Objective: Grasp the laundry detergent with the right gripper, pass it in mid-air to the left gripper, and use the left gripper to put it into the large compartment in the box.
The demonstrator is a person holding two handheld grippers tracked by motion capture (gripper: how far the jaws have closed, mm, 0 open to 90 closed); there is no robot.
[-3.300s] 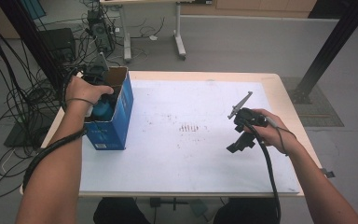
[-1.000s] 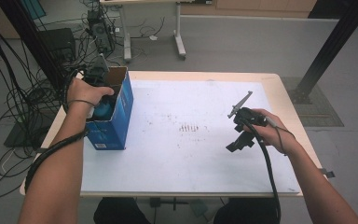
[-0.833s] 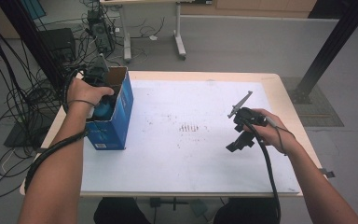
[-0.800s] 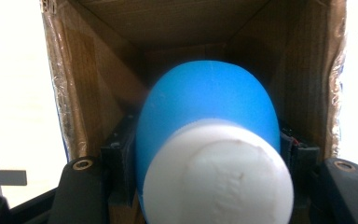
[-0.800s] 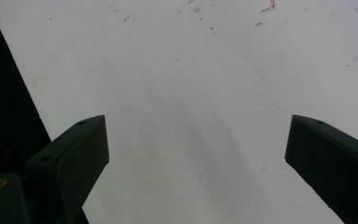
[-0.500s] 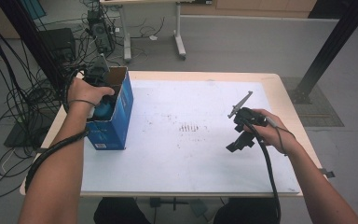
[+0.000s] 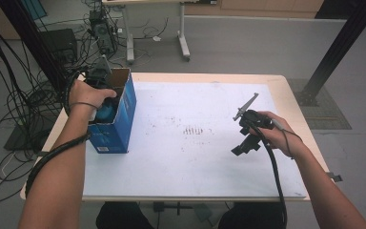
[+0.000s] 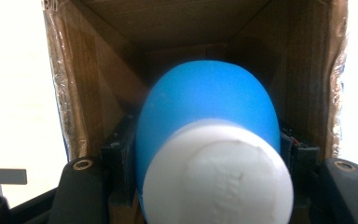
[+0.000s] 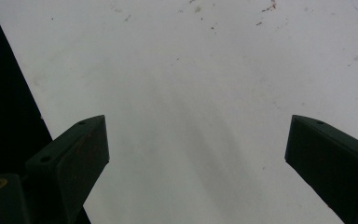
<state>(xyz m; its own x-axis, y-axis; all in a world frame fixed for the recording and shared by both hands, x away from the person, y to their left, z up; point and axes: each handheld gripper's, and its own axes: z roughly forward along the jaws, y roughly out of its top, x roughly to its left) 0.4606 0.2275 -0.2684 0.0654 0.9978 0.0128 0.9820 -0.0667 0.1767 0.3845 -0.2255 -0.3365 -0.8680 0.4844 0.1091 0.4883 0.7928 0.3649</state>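
An open cardboard box (image 7: 120, 128) with blue outer sides stands at the table's left edge. My left gripper (image 8: 209, 140) reaches down into it and is shut on a blue rounded bottle (image 8: 207, 100) with a white cap (image 8: 219, 177); the black jaws press on both its sides between the brown inner walls (image 8: 70, 93). From above, a hand covers that gripper and a bit of the blue bottle (image 7: 106, 112) shows in the box's mouth. My right gripper (image 7: 240, 147) hovers over the right part of the white sheet (image 7: 190, 162), jaws wide apart and nothing between them (image 9: 196, 140).
Small dark marks (image 7: 193, 130) dot the middle of the sheet. Bundles of black cables (image 7: 19, 95) hang and lie beside the table's left side. A black post (image 7: 338, 47) rises at the back right, and another table's legs (image 7: 183, 40) stand behind.
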